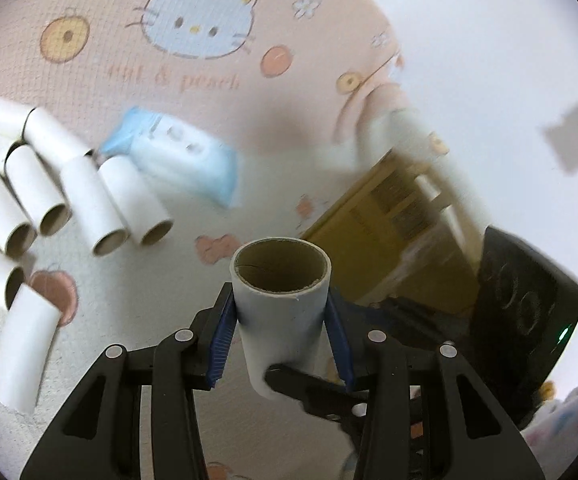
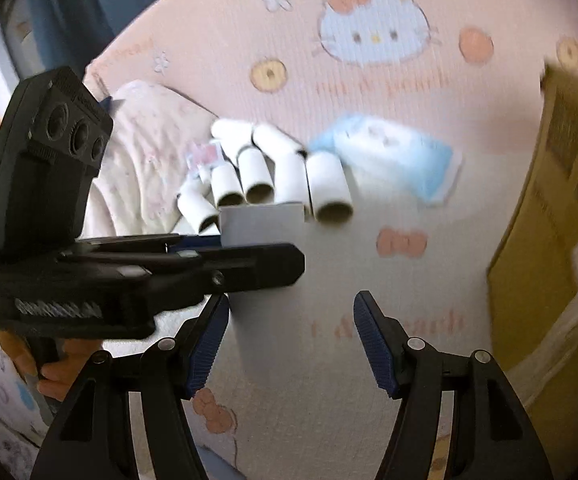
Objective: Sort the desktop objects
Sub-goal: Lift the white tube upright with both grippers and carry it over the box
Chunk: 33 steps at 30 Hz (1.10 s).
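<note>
A cardboard tube [image 1: 283, 300] is gripped upright between the blue pads of the left gripper [image 1: 281, 332], lifted clear of the patterned blanket [image 1: 209, 92]. The right gripper [image 2: 291, 344] is seen with jaws spread wide and nothing between them. Further off, a cluster of loose tubes [image 1: 49, 200] is laid side by side on the blanket, with a blue wipes pack [image 1: 181, 156] just beside them. A brown cardboard box [image 1: 385, 232] is seen to the right, blurred
</note>
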Each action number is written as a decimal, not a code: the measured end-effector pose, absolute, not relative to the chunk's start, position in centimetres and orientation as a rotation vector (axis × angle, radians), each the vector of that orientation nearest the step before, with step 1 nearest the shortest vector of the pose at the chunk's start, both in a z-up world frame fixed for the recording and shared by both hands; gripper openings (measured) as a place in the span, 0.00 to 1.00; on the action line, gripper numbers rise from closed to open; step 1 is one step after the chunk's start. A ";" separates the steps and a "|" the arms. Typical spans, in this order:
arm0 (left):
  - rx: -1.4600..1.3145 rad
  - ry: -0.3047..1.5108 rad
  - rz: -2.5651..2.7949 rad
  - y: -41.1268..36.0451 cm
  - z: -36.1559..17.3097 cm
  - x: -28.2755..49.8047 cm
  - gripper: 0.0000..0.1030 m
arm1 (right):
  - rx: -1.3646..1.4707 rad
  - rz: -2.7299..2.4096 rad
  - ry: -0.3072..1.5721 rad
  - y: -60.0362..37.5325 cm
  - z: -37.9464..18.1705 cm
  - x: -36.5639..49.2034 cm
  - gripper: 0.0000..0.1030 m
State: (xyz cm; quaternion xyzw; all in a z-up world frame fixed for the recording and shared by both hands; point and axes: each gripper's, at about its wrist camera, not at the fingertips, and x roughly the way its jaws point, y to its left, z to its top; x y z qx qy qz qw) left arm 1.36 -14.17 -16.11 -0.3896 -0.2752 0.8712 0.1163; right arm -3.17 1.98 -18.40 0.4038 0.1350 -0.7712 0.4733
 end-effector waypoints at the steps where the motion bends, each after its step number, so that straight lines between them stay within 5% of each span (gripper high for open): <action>1: -1.127 -0.822 2.540 -14.2 -15.8 1.2 0.45 | 0.968 -1.896 0.364 1.8 -18.0 -3.0 0.60; 13: -1.046 -0.768 2.506 -13.0 -12.2 -1.9 0.45 | 0.939 -1.912 0.523 0.5 -15.0 -4.1 0.59; 19: -1.004 -0.659 2.531 -12.4 -9.2 -4.0 0.45 | 0.991 -1.901 0.488 0.2 -12.9 -6.1 0.41; 33: -0.972 -0.452 2.453 -8.3 -3.7 -11.9 0.46 | 0.946 -2.002 0.516 2.8 -6.6 -12.0 0.40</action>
